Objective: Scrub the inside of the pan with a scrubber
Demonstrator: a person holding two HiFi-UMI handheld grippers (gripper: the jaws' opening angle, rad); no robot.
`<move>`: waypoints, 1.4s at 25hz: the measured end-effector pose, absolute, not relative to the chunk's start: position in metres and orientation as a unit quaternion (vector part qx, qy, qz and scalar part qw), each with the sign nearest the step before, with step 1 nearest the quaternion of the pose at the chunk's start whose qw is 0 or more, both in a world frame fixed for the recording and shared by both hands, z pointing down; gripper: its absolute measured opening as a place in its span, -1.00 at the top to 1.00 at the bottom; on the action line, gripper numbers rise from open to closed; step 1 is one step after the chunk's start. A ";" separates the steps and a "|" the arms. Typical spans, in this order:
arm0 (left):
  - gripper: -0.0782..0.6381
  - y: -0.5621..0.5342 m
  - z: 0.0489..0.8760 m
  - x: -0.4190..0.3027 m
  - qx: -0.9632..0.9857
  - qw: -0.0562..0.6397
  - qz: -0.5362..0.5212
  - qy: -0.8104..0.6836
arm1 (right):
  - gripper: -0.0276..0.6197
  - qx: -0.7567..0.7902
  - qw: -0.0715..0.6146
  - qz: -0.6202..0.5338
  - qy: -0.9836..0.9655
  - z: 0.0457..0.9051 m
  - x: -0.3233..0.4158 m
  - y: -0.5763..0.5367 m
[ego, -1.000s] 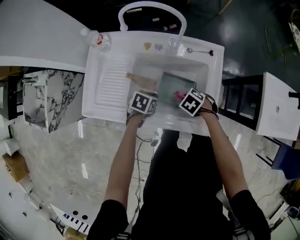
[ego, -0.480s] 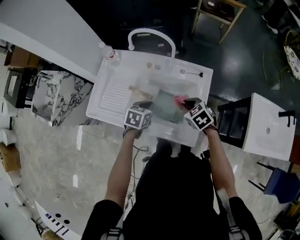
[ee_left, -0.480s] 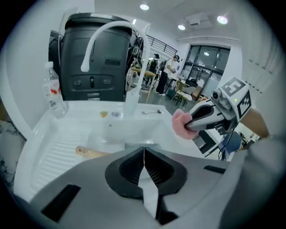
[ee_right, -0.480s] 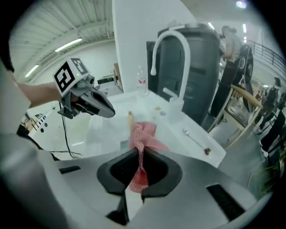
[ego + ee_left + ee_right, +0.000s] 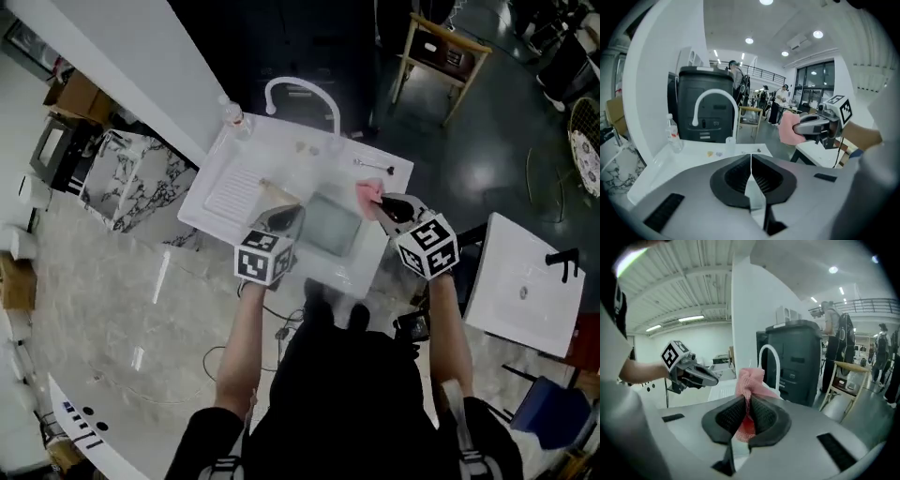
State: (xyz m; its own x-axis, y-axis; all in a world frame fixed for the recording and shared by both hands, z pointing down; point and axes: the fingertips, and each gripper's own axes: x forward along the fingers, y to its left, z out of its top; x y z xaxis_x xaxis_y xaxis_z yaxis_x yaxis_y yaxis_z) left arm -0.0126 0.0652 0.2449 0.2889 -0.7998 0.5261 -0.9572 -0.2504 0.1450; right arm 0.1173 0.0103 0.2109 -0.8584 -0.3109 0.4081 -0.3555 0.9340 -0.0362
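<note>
A grey square pan point(image 5: 330, 225) with a wooden handle point(image 5: 278, 193) lies in the basin of the white sink point(image 5: 281, 150). My right gripper point(image 5: 380, 202) is raised over the sink's right edge, shut on a pink mesh scrubber point(image 5: 367, 195). That scrubber point(image 5: 750, 379) sticks out between the jaws in the right gripper view. My left gripper point(image 5: 287, 216) hovers above the pan's handle side, its jaws pressed together with nothing between them point(image 5: 751, 158). In the left gripper view the right gripper point(image 5: 812, 126) and the scrubber point(image 5: 789, 129) are to the right. Neither gripper touches the pan.
A white arched faucet point(image 5: 302, 94) rises at the sink's back, with a plastic bottle point(image 5: 234, 115) at its back left corner and a ribbed drainboard point(image 5: 231, 192) on the left. A second white basin point(image 5: 520, 286) stands to the right. A wooden stool point(image 5: 441, 52) is beyond the sink.
Both grippers have risen out of the basin. The right one carried the pink scrubber up and to the right, off the pan. The head view has pulled back and turned.
</note>
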 end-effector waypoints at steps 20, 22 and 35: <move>0.68 0.170 0.108 0.021 0.735 0.088 0.037 -0.671 | 0.78 0.134 0.000 0.084 -0.987 0.120 0.176 0.071; 0.68 0.175 0.109 0.015 0.728 0.091 0.030 -0.679 | 0.78 0.129 0.000 0.076 -0.989 0.120 0.172 0.078; 0.68 0.178 0.117 0.024 0.733 0.085 0.045 -0.673 | 0.78 0.117 0.013 0.077 -0.990 0.124 0.156 0.099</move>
